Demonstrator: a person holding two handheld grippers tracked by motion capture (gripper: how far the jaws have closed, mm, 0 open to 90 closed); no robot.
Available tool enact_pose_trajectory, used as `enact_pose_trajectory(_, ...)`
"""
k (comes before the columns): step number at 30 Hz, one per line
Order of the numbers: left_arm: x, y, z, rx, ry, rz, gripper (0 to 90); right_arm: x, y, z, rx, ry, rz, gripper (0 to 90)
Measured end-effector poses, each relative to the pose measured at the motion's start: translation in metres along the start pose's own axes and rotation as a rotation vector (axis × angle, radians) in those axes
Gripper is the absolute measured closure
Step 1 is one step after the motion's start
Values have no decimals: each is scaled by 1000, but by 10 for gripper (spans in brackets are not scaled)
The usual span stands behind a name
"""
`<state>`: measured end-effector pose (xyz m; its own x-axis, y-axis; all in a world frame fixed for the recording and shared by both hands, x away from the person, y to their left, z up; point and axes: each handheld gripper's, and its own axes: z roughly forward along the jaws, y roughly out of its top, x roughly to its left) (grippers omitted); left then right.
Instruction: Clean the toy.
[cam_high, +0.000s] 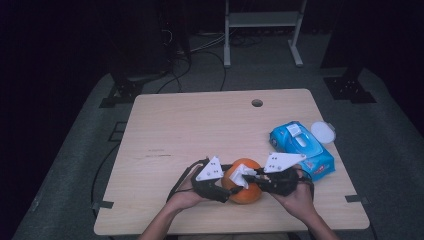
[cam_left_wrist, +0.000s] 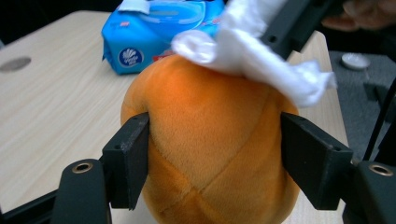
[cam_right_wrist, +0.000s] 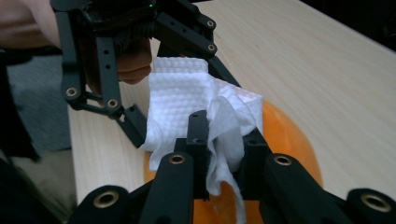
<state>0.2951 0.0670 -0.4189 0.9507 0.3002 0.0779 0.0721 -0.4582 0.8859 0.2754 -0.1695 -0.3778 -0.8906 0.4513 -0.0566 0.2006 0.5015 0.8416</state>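
Orange plush ball (cam_high: 243, 190) sits at the near edge of the wooden surface (cam_high: 200, 125), between our two hands. We hold it with the left gripper (cam_high: 227, 192), whose jaws press on its two sides. With the right gripper (cam_high: 248, 176) we keep the jaws clamped on a white wipe (cam_high: 241, 175) draped over the ball's top. Blue wipe pack (cam_high: 301, 148) lies to the right, just beside it.
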Motion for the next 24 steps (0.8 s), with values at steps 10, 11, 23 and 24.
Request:
enact_pose_trajectory(10, 3, 0, 0, -17, 13, -47, 279, -8, -4, -2, 46, -19, 8, 780)
enact_pose_trajectory(11, 3, 0, 0, -17, 13, -47, 282, -6, -2, -2, 33, -4, 10, 780)
enact_pose_trajectory(23, -5, 4, 4, -25, 7, -9, 160, -12, 2, -10, 18, -27, 21, 779)
enact_pose_trajectory(24, -5, 4, 4, -25, 7, -9, 155, -12, 2, -10, 18, -27, 21, 779)
